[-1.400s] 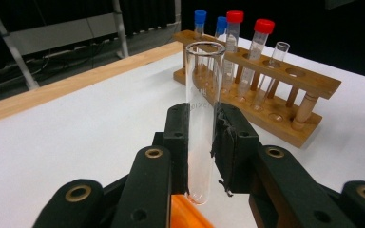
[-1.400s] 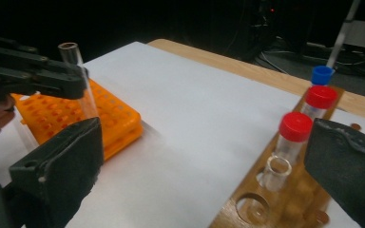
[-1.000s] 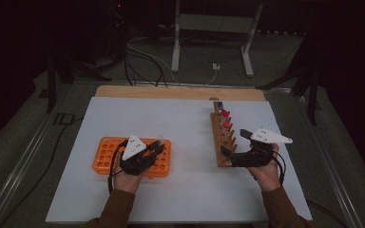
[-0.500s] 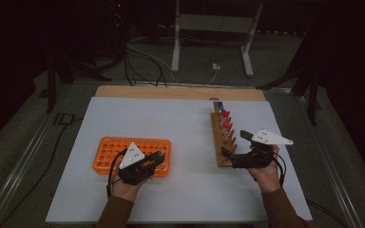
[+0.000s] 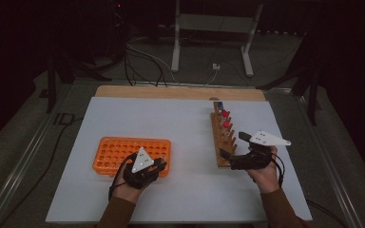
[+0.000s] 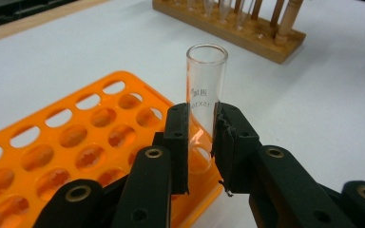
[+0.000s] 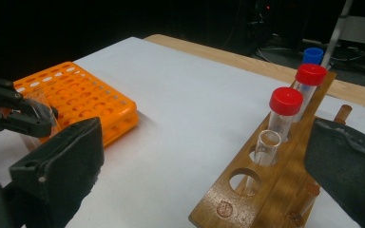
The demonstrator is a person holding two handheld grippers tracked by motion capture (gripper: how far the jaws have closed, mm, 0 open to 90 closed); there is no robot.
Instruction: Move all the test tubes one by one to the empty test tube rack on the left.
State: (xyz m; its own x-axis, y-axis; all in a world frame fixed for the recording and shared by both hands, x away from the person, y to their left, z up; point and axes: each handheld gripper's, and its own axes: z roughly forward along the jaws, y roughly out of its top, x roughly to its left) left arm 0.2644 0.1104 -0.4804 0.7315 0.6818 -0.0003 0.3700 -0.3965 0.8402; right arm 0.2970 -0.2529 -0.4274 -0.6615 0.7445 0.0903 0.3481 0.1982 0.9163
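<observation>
My left gripper is shut on a clear, uncapped glass test tube, held upright with its lower end at a hole in the near right corner of the orange rack. In the high view the left gripper sits at that corner of the orange rack. My right gripper is open, its jaws wide apart on either side of the near end of the wooden rack. That rack holds an open tube, two red-capped tubes and a blue-capped one.
The white mat covers the table, with a wooden strip along its far edge. Cables and a metal stand lie on the dark floor beyond. The wooden rack stands right of centre.
The left hand has sunk and drawn a little nearer, which lowered the tube toward the orange rack's near right corner. The right hand has kept still.
</observation>
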